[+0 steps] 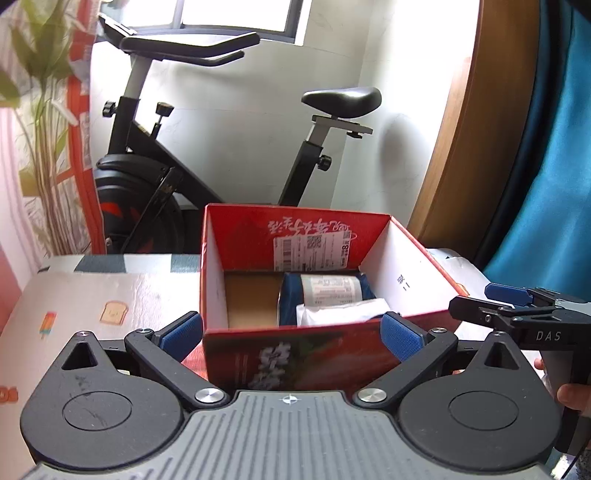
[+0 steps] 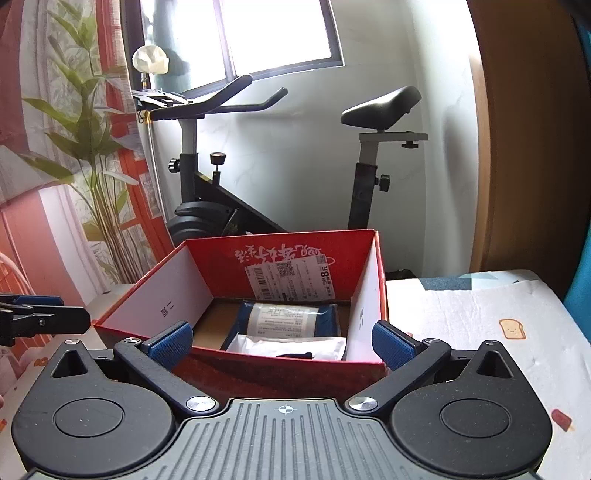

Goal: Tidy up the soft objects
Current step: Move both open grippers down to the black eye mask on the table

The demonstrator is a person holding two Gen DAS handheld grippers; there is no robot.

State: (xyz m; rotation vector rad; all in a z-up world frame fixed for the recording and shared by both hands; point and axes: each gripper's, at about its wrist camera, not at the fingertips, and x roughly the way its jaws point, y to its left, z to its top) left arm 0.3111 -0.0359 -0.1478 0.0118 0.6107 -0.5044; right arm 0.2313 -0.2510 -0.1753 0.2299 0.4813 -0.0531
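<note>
A table covered with a pale cloth (image 2: 480, 314) printed with toast and ice-lolly cartoons fills the lower part of both views. Behind it a white wall and a bright window (image 2: 273, 33) take the top centre, with a black exercise bike (image 1: 207, 155) standing against the wall across the middle. A leafy green plant (image 2: 88, 122) and a red-and-white curtain rise at the left edge; a brown wooden panel (image 2: 524, 147) curves down the right, with blue fabric (image 1: 554, 184) beside it in the left wrist view.

An open red cardboard box (image 1: 295, 343) stands on the cloth at centre frame, its near wall directly ahead of each camera. Inside, toward the right of its floor, lie a dark blue soft pack (image 2: 291, 319) with a white label and, in front of it and touching it, a white soft packet (image 2: 291, 347).

The left gripper (image 1: 291, 330) stands wide, nothing between its blue pads. The right gripper (image 2: 282, 343) is equally wide and empty, and shows at the right edge of the left wrist view, a hand (image 1: 572, 398) on its handle.
</note>
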